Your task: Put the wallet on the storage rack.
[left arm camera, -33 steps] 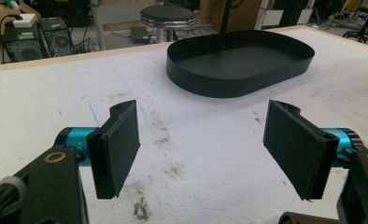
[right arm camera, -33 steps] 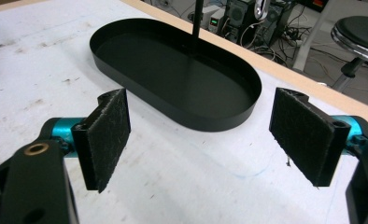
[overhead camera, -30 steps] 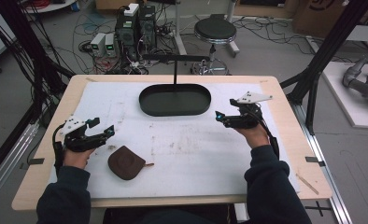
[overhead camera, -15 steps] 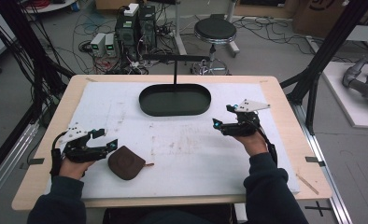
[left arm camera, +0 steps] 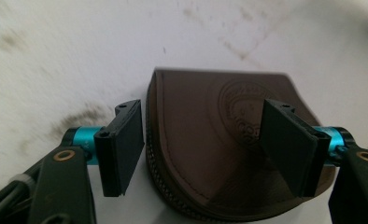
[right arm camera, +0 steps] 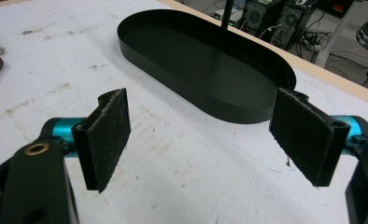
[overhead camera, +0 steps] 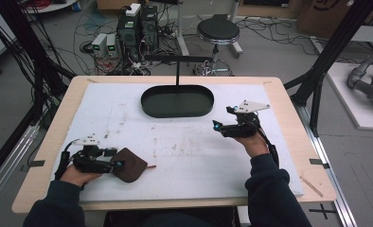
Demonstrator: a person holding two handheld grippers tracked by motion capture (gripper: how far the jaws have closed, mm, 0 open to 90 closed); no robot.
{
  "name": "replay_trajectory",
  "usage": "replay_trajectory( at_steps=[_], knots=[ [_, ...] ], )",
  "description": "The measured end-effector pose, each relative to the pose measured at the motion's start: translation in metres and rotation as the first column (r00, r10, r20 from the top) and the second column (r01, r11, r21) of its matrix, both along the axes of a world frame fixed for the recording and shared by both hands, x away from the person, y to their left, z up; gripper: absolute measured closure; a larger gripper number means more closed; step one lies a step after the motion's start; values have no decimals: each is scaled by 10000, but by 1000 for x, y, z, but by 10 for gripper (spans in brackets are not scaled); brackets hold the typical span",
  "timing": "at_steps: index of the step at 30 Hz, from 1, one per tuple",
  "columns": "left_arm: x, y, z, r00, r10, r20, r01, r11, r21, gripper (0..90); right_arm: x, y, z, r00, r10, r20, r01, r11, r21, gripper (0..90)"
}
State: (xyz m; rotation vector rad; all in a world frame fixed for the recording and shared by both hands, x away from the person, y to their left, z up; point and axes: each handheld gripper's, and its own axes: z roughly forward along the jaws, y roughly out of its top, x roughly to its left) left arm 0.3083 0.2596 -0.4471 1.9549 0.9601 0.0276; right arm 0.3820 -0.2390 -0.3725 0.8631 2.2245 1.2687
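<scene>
One brown leather pouch (left arm camera: 210, 154) — flat, rounded, with stitched edging and a round embossed stamp — lies on the white mat (overhead camera: 184, 146) directly ahead of the left gripper (overhead camera: 114, 158), whose jaws are spread wide on either side of its near end, not touching it. The right gripper (overhead camera: 224, 118), also spread and empty, hovers over bare mat. Just beyond it sits one black oval tray (right arm camera: 173, 28) — open mat lies between the two grippers

round embossed stamp on the brown leather pouch (left arm camera: 229, 140) — lettering too blurred to read, nothing else legible
</scene>
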Motion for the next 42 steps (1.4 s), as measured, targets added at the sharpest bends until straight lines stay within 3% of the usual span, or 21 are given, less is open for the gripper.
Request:
replay_trajectory(
  at_steps=[7,13,21,26,28,30,31,33,35,37,41,42],
  knots=[
    [5,-12,2,9989,475,37,-475,9987,166,360,0,0,0,10000,-6,27,6,10000,-20,209],
    [10,-22,5,9954,781,551,-804,9959,410,423,1,-1,0,10000,-53,-1,54,10000,4,209],
    [24,-37,5,9893,1279,698,-1310,9905,423,443,3,0,-2,10000,-45,-55,45,10000,-23,209],
    [31,-45,4,9880,1347,759,-1375,9900,329,442,3,1,-3,9999,-59,-147,58,10000,-62,209],
    [31,-45,4,9860,1358,972,-1398,9896,351,429,3,3,-4,9998,-21,-180,20,10000,-41,209],
    [28,-41,9,9677,1723,1842,-1837,9819,464,404,3,7,-5,9996,125,-268,-122,9998,133,209],
    [28,-37,12,9550,1981,2207,-2078,9779,211,369,3,10,-5,9993,233,-305,-224,9993,284,209],
    [26,-26,18,9258,2521,2817,-2572,9662,-197,279,4,27,-9,9975,567,-427,-546,9974,474,209],
    [24,-15,24,8927,2923,3429,-2972,9540,-394,245,4,34,-11,9963,726,-453,-705,9964,470,208],
    [21,-1,28,8714,3229,3693,-3250,9439,-584,201,5,49,-14,9909,1152,-699,-1117,9924,511,208],
    [16,23,33,8256,3902,4076,-3980,9147,-697,202,6,85,-21,9779,1886,-897,-1845,9814,521,208],
    [15,28,33,8171,4016,4136,-4089,9095,-753,201,6,94,-24,9742,2029,-992,-1979,9785,578,208]
  ],
)
